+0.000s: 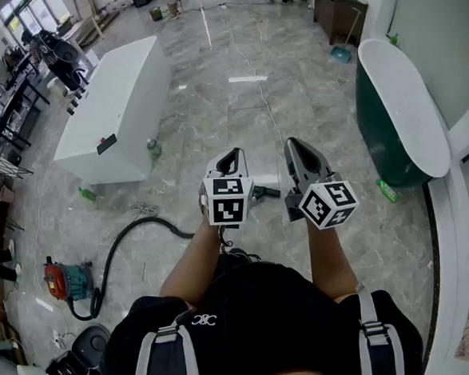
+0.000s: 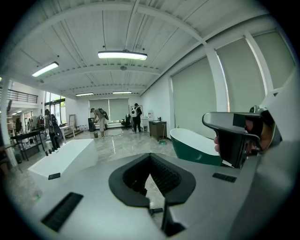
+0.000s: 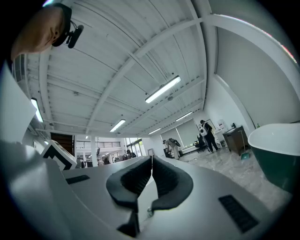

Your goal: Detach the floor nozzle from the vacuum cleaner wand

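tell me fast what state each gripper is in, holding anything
left gripper: closed, holding nothing
right gripper: closed, holding nothing

Left gripper (image 1: 231, 153) tilts slightly down beside right gripper (image 1: 294, 142), held roughly level; both jaws closed on nothing

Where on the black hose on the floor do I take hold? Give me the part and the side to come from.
Probably the arched stretch of the black hose nearest you, just left of the left gripper. It lies flat on the floor, so come from above with the jaws across the tube. The left gripper is shut, so open it first.
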